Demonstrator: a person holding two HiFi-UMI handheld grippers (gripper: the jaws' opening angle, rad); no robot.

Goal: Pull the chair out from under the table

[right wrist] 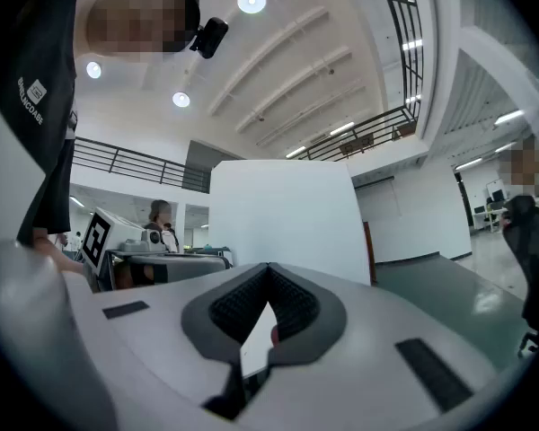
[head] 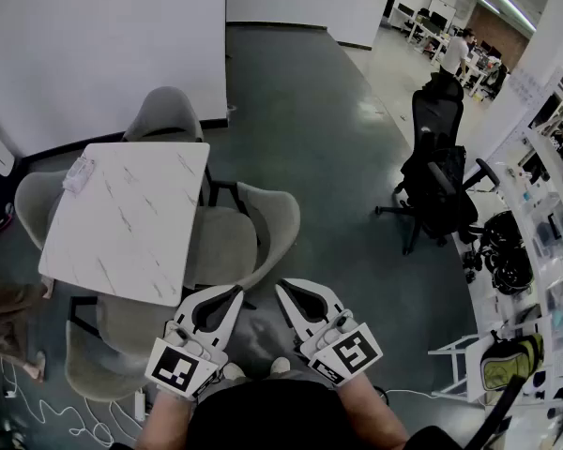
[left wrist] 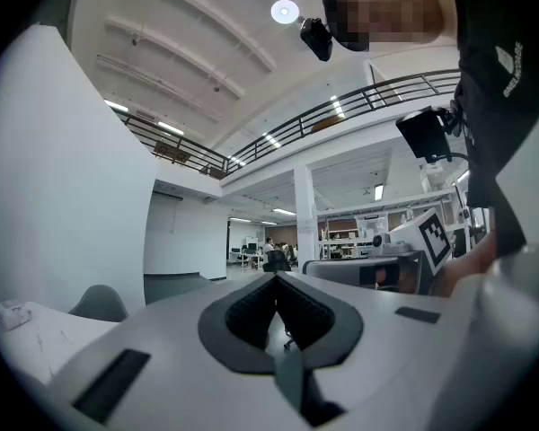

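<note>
Head view: we hold the left claw and the right claw side by side, level, just short of the furniture, and neither touches anything. The white marbled tabletop has 4 grey shell chairs round it. The chair at its right edge lies straight ahead of both tips, seat part-tucked under the tabletop and curved back rim facing us. We judge that this is the 1 to pull, though another tucked chair sits below the left claw. The pull is not yet begun. To do it well, we should spread 1 claw, take the back rim at its middle, and draw straight back along the floor, low and steady so the legs do not snag the table legs. The floor behind is open, and the black office chair stands well apart.

Left gripper view: the left claw is pressed together and pinches nothing; only the far hall shows past its ribbed pads. A corner of the tabletop shows at lower left.

Right gripper view: the right claw is likewise pressed together and bare, facing a white partition. No chair shows here, so it needs to turn toward the rim first.
</note>
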